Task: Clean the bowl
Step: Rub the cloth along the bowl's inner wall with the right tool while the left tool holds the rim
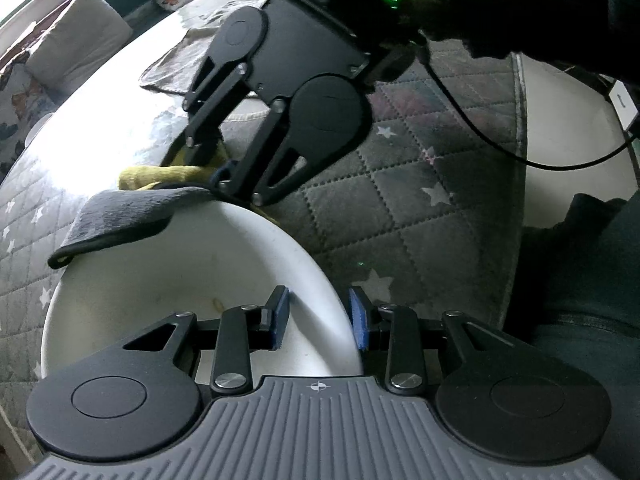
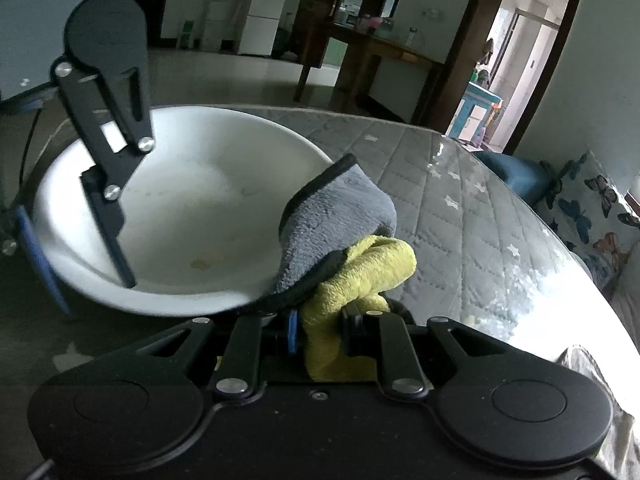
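Fingers of the left gripper straddle the near rim of the bowl at about 6 o'clock in the left wrist view, one blue pad inside the wall and one outside; a gap shows on both sides, so whether they press the rim cannot be told. This placement reads as bracing the bowl against the wipe. Fingers of the right gripper pinch the bunched yellow side of a cloth, its grey side draped over the rim at 3 o'clock in the right wrist view, apparently ready to sweep inward. White and shallow, the bowl sits on a quilted grey table cover printed with stars. A small yellowish-brown stain marks the inner wall near 6 o'clock, with faint specks elsewhere. Cleaning appears incomplete.
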A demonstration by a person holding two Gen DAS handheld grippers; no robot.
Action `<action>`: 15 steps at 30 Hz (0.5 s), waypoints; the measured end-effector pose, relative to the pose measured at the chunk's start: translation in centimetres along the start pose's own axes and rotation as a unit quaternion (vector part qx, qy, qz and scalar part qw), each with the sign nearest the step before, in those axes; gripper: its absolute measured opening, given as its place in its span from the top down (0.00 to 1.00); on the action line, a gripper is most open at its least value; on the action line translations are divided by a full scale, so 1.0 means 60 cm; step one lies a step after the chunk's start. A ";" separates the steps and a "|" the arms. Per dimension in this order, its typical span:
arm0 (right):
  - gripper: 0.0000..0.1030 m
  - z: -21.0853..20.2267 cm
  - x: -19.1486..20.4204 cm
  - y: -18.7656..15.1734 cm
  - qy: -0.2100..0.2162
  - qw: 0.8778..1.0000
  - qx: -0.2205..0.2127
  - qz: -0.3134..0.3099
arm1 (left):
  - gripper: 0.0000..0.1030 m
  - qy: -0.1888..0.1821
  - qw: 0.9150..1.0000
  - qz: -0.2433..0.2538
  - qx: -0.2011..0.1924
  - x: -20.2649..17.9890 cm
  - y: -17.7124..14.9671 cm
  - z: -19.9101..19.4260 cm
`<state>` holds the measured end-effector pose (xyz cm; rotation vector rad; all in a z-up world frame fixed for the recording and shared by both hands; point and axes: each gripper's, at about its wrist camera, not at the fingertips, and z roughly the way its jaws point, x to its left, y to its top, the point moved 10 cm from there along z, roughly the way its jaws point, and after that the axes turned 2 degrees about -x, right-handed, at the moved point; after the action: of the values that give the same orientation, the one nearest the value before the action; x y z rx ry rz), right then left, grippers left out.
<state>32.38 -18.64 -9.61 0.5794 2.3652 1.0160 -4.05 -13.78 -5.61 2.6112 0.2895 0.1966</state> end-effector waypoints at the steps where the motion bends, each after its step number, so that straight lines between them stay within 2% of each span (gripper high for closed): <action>1: 0.79 0.002 -0.002 0.001 0.000 1.000 0.000 -0.001 | 0.68 0.000 1.000 0.000 0.000 0.000 -0.001 0.000; 9: 0.79 0.001 0.000 0.002 0.003 1.000 0.000 -0.003 | 0.66 0.005 1.000 -0.025 0.010 0.001 0.005 0.010; 15: 0.79 -0.002 0.005 0.002 0.006 1.000 0.001 -0.002 | 0.64 0.021 0.998 -0.049 0.014 0.014 0.024 0.019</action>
<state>32.11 -18.48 -9.54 0.5694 2.3768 1.0189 -2.80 -15.33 -5.82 2.6155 0.4380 0.2149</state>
